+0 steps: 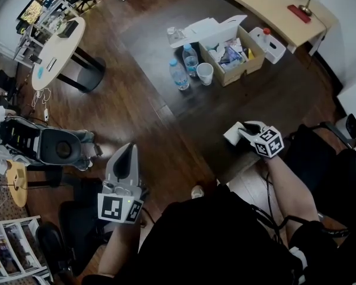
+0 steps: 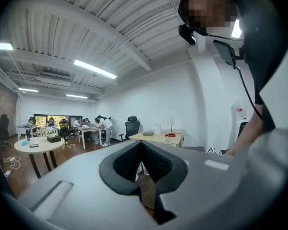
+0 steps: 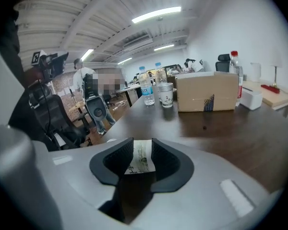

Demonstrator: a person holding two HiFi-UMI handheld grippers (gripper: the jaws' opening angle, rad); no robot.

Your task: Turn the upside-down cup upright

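A white printed paper cup [image 3: 140, 158] sits between the pads of my right gripper [image 3: 140, 152], which are shut on its sides. In the head view that cup [image 1: 230, 135] shows as a white shape at the tips of the right gripper [image 1: 236, 130], just above the near part of the dark table [image 1: 255, 100]. Which way its mouth faces I cannot tell. My left gripper [image 1: 128, 150] hangs off the table to the left over the wooden floor, shut and empty; its fingertips meet in the left gripper view [image 2: 141, 150].
At the table's far side stand an upright paper cup [image 1: 205, 73], two water bottles [image 1: 179, 75] and an open cardboard box [image 1: 234, 52]. A round white table [image 1: 56, 52] and a grey device on a stand [image 1: 56, 147] are to the left. A light desk [image 1: 273, 8] runs behind.
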